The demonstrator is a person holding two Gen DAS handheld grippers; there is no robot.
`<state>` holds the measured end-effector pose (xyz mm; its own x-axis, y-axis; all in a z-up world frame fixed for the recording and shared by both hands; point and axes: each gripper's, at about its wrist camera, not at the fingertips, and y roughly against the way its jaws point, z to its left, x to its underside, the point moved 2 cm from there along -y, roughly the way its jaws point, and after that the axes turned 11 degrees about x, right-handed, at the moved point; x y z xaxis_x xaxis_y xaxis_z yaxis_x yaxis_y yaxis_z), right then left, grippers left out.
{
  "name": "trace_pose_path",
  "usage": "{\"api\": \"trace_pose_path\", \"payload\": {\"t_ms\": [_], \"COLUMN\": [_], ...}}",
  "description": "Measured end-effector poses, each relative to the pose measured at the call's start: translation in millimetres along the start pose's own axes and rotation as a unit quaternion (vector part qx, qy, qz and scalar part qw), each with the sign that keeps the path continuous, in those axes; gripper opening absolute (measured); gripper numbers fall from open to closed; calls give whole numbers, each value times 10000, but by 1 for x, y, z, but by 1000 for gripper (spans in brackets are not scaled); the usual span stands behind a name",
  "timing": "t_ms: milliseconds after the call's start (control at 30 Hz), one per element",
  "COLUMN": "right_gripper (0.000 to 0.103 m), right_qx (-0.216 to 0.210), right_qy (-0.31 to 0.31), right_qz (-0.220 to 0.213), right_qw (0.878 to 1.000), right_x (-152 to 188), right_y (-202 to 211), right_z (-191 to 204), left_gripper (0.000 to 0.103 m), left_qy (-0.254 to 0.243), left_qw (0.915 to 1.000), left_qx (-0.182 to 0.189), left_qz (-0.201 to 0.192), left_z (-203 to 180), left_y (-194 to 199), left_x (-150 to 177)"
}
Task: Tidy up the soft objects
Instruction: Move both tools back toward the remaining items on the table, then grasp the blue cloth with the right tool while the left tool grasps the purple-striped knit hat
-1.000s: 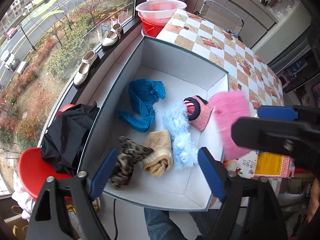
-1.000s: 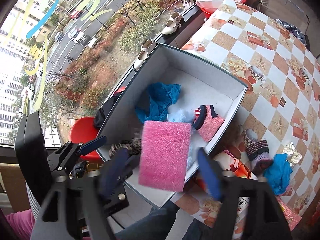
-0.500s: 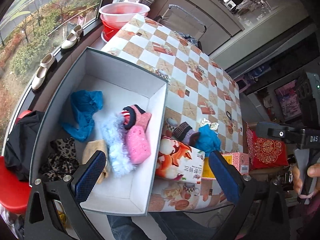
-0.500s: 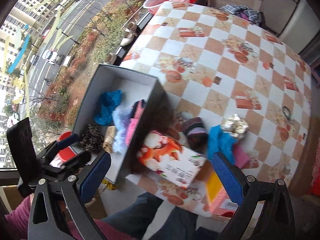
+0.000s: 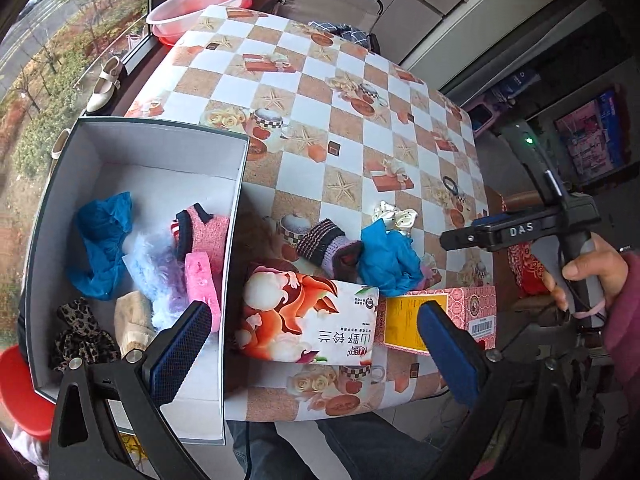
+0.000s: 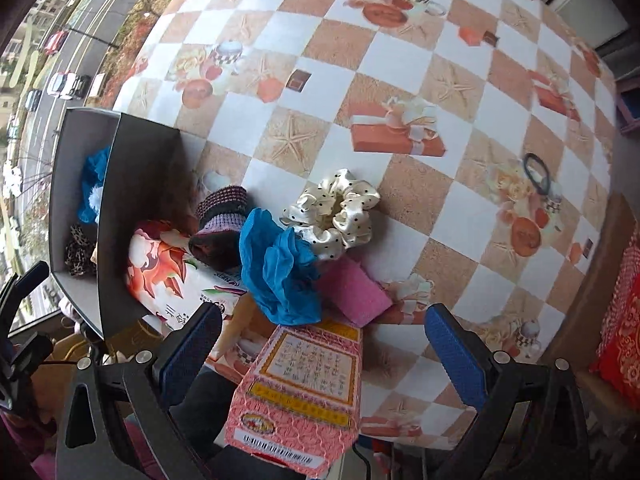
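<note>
A grey-walled box (image 5: 236,216) at the table's left edge holds a blue cloth (image 5: 102,240), a pink knitted sock (image 5: 206,232), a pale blue fluffy piece (image 5: 154,276), a pink sponge (image 5: 200,284), a beige towel (image 5: 132,320) and a leopard scrunchie (image 5: 80,336). My left gripper (image 5: 316,354) hangs open and empty above the box's right wall and a tissue pack (image 5: 308,316). My right gripper (image 6: 324,356) is open and empty over a pile: blue cloth (image 6: 280,268), cream dotted scrunchie (image 6: 336,212), pink cloth (image 6: 354,292), striped knit piece (image 6: 222,224).
A pink carton (image 6: 304,392) lies at the table's near edge under the right gripper. A black hair tie (image 6: 538,172) sits far right on the checked tablecloth (image 6: 400,60). A person's hand (image 5: 588,276) grips the right tool. A red basin (image 5: 196,4) stands at the far corner.
The pink sponge that the right gripper held over the box now lies in the box. Both grippers have swung right, away from the box; the right one now hangs over the pile on the table.
</note>
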<state>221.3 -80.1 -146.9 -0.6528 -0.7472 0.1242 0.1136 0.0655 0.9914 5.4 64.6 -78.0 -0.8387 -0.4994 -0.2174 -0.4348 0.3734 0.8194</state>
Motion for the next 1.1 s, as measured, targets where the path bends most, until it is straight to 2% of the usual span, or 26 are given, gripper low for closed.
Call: {"api": "trace_pose_path", "payload": {"t_ms": [100,200,267,333,367,400,467,567,600,667,767,833,933,1033,1100], "right_gripper": [102,102,102,102,102,102,102,102,102,102,102,102,102,102,102], "right_qx": [-263,-457,-207,465,788,906,845,1114,1078,720,214,-24,-206,-16,140], "right_qy": [542,1231,1529,1659,1561,1339,624,-439,-784,-1352,-1902,-1974,-1677,-1313,-1172], "right_qz": [366,686,832,656,499,358,119,-144,-197,-336,-382,-478,-649,-805,-855], "right_qw": [9975,9890,9845,9829,9833,9862,9944,9927,9909,9876,9808,9791,9835,9881,9893], "right_x": [-17,-25,-25,-25,-26,-27,-32,-35,-32,-21,1,11,13,3,-16], "right_y": [-31,-60,-80,-92,-94,-92,-86,-75,-72,-64,-60,-57,-54,-58,-67], "right_z": [15,38,46,42,34,23,-12,-78,-100,-135,-164,-167,-153,-130,-131], "left_gripper": [103,103,103,103,103,103,103,103,103,103,103,103,103,103,103], "left_qy": [-42,-237,-399,-525,-569,-609,-621,-598,-594,-552,-434,-297,-97,108,208], "left_qw": [9997,9984,9960,9938,9928,9918,9897,9861,9835,9792,9745,9719,9699,9685,9673], "left_qx": [-168,-372,-584,-662,-685,-695,-733,-782,-847,-943,-962,-959,-902,-925,-962], "left_qz": [162,363,551,729,805,885,1057,1341,1482,1713,1978,2130,2259,2311,2338], "left_z": [-9,-19,-27,-35,-39,-40,-42,-38,-36,-32,-26,-20,-12,-6,-2], "left_y": [-14,-37,-58,-79,-91,-102,-125,-158,-169,-184,-200,-209,-217,-222,-227], "left_x": [-7,-16,-22,-27,-31,-34,-40,-46,-46,-46,-47,-48,-48,-51,-52]}}
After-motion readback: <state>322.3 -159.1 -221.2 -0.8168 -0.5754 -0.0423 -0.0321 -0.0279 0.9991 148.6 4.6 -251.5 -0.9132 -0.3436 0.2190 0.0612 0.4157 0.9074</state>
